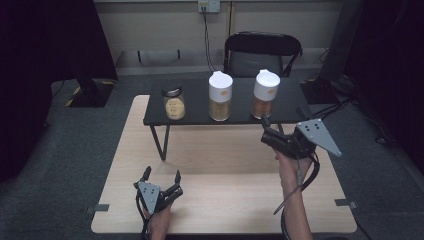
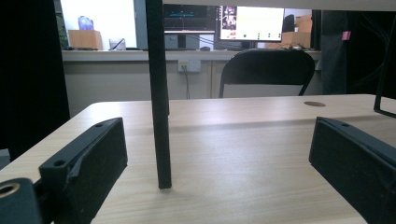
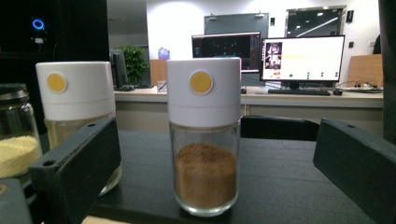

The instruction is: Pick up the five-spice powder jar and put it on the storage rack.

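Note:
Three jars stand on a low black stand (image 1: 197, 116): a short metal-lidded jar of pale grains (image 1: 174, 104), a white-capped jar of yellowish powder (image 1: 220, 96), and a white-capped jar of brown powder (image 1: 265, 94). My right gripper (image 1: 267, 130) is held up at the stand's front edge and points at the brown-powder jar (image 3: 204, 140). Its jaws are open, and the jar is centred in the gap just ahead of the pads (image 3: 88, 154), which do not touch it. My left gripper (image 1: 162, 176) rests low near the table's front edge, open, facing a black leg of the stand (image 2: 159, 116).
The stand sits on the far half of a light wooden table (image 1: 225, 200). A black chair (image 1: 262, 52) is behind the table. Cables and a dark stand base lie on the floor to the right (image 1: 330, 90). The yellowish jar (image 3: 77, 102) stands just left of the brown one.

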A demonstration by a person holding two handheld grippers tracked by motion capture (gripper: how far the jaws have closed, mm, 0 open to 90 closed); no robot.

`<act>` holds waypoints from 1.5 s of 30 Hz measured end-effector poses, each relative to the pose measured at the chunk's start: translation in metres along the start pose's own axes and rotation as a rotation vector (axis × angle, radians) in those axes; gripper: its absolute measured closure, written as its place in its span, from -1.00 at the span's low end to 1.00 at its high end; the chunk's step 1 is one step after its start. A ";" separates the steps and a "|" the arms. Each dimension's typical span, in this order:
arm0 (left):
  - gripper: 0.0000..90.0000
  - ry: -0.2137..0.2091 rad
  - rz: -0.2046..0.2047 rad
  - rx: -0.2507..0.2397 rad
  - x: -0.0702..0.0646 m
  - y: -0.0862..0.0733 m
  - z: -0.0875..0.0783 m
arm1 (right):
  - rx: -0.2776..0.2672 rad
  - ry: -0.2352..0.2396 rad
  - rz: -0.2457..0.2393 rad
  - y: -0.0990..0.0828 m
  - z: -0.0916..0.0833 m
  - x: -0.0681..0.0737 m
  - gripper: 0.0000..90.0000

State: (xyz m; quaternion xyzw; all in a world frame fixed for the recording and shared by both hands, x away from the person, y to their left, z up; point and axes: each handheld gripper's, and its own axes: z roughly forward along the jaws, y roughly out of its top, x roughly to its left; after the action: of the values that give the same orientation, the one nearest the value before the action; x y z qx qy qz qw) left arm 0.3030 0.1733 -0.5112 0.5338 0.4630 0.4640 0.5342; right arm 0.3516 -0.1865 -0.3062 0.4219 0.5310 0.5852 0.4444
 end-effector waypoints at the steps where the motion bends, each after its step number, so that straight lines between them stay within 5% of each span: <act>1: -0.92 0.000 0.000 0.000 0.000 0.000 0.000 | -0.002 -0.003 0.002 -0.001 -0.002 0.000 -1.00; 15: -0.92 0.000 0.000 0.000 0.000 0.000 0.000 | 0.016 0.018 -0.012 -0.021 -0.012 0.001 -1.00; 45: -0.92 0.001 0.000 0.000 0.000 0.000 0.000 | -0.013 -0.054 0.001 -0.050 -0.039 -0.003 -1.00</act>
State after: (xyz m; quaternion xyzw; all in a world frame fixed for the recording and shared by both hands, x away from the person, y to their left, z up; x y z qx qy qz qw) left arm 0.3030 0.1733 -0.5111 0.5335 0.4634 0.4645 0.5338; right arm 0.3186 -0.1973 -0.3592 0.4348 0.5147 0.5773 0.4612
